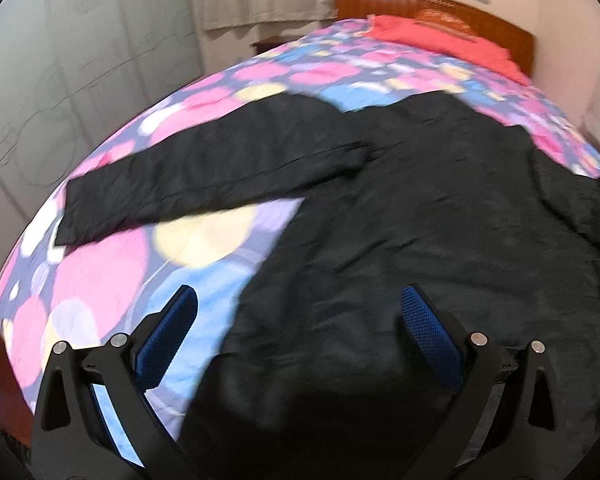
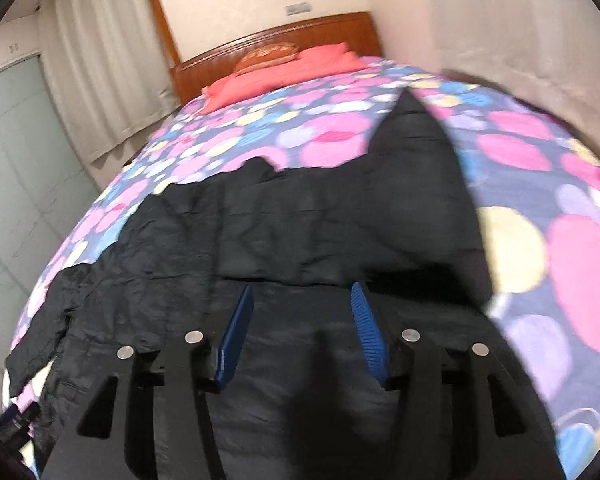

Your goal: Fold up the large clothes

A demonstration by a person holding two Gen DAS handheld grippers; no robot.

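Clearly, a black jacket (image 1: 400, 220) lies spread across the middle of the spotted bedspread (image 1: 112, 264), one sleeve (image 1: 204, 184) reaching toward the left of the frame, while the left gripper (image 1: 300, 320) gapes wide and the right gripper (image 2: 300, 312), seemingly just above the cloth, stands half parted and empty.

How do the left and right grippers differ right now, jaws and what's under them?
The left gripper stands wide open; the right gripper is open more narrowly. The left straddles the black quilted jacket's edge, one finger over the dotted pink-and-blue bedspread; the right hangs wholly over jacket. Both are open with nothing between the blue pads.
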